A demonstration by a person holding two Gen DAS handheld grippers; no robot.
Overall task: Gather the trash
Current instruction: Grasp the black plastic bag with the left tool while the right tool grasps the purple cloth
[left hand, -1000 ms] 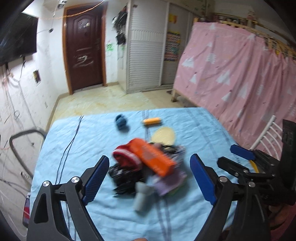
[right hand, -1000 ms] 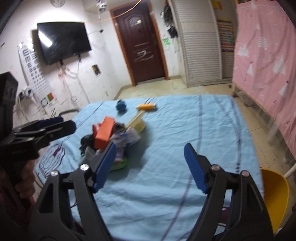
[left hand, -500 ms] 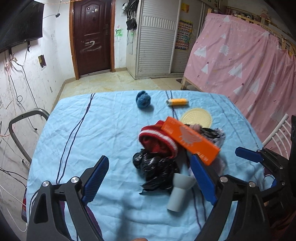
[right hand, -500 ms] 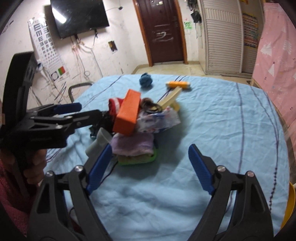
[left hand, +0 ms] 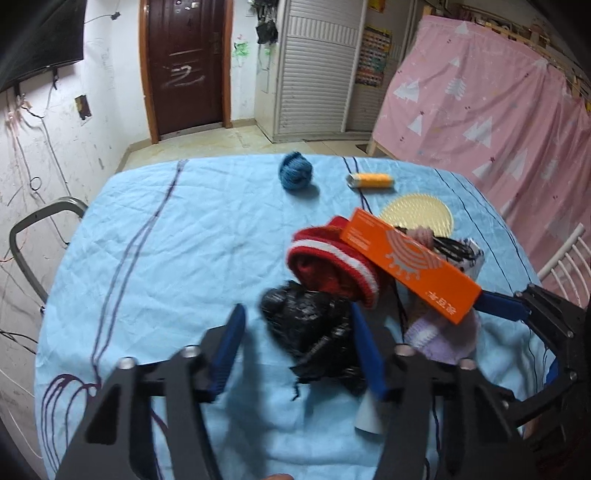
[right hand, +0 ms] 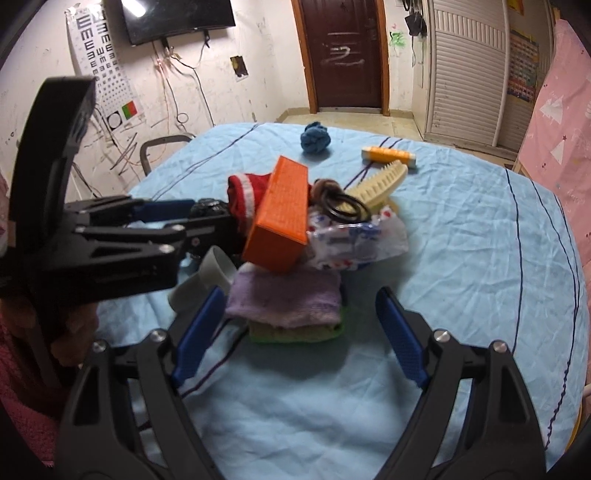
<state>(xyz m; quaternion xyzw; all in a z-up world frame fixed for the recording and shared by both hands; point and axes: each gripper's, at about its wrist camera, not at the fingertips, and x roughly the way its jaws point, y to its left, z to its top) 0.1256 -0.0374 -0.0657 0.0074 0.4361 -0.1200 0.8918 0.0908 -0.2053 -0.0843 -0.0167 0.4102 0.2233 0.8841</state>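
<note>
Room in a lived-in home, bedroom-like. Brown wooden door (left hand: 186, 62) in a scuffed white wall; wall-mounted television (right hand: 177, 16) with loose cables below; eye chart (right hand: 101, 55) beside it. White louvred wardrobe (left hand: 317, 70); pink patterned curtain (left hand: 480, 122) over a wooden bed frame. Tiled floor (left hand: 251, 142). Desk (right hand: 461, 221) under a creased pale blue sheet, piled with household odds and ends.
</note>
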